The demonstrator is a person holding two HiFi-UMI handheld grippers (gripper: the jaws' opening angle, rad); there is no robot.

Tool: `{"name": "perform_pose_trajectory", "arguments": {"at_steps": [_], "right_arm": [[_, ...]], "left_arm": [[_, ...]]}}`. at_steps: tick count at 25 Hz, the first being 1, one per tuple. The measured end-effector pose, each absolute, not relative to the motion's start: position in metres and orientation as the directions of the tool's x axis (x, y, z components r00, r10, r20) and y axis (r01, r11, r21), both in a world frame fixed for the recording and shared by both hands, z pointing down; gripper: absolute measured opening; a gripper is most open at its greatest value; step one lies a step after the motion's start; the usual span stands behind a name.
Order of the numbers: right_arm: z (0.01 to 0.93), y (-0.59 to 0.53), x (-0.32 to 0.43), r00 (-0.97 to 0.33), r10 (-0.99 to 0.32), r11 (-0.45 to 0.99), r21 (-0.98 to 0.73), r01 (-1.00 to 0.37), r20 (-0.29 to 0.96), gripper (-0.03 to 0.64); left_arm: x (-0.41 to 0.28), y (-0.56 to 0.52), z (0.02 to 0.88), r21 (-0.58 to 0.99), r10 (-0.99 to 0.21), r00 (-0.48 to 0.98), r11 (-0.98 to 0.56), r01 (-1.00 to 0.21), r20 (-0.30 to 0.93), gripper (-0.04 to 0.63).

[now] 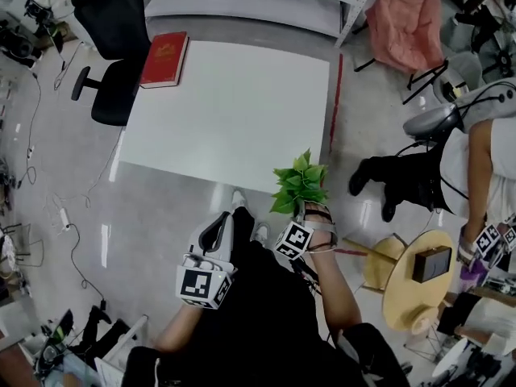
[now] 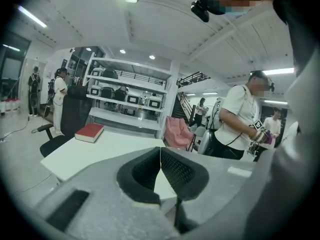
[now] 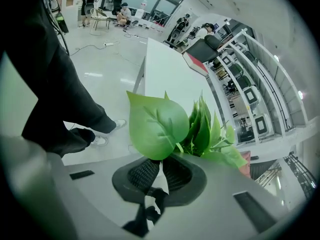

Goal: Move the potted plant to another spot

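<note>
While my right gripper point(image 3: 161, 168) clamped the glossy-leaved potted plant point(image 3: 159, 125), my left gripper point(image 2: 160, 159) hung closed and empty.

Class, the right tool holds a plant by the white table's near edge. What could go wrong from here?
The right tool grips the potted plant low, under its leaves, so it may slip or tilt. It hangs at the table edge; if dropped, it likely hits the floor.
</note>
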State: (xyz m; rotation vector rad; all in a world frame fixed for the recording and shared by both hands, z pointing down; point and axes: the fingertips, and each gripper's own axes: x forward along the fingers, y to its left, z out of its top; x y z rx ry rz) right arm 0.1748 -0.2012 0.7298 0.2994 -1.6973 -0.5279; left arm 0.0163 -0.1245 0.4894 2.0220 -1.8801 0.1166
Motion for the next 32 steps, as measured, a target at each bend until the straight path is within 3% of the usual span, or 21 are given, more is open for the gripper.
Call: {"name": "perform_pose_trajectory", "arguments": {"at_steps": [17,32], "right_arm": [[0.717,-0.175,0.138,-0.276,-0.464,0.841,0.516,0.161,0.842,0.020],[0.698,-0.152,0.049,-0.301,-0.432,0.850,0.495,0.178,0.850,0.020]], "left_arm": [[-0.027,-0.057,0.478,0.189,-0.952,-0.090,0.150,-0.970,0.292,0.017],[-0.126,-0.034,0.474,0.208,-0.951,-0.162,0.220,-0.953,0.262,0.017]]}}
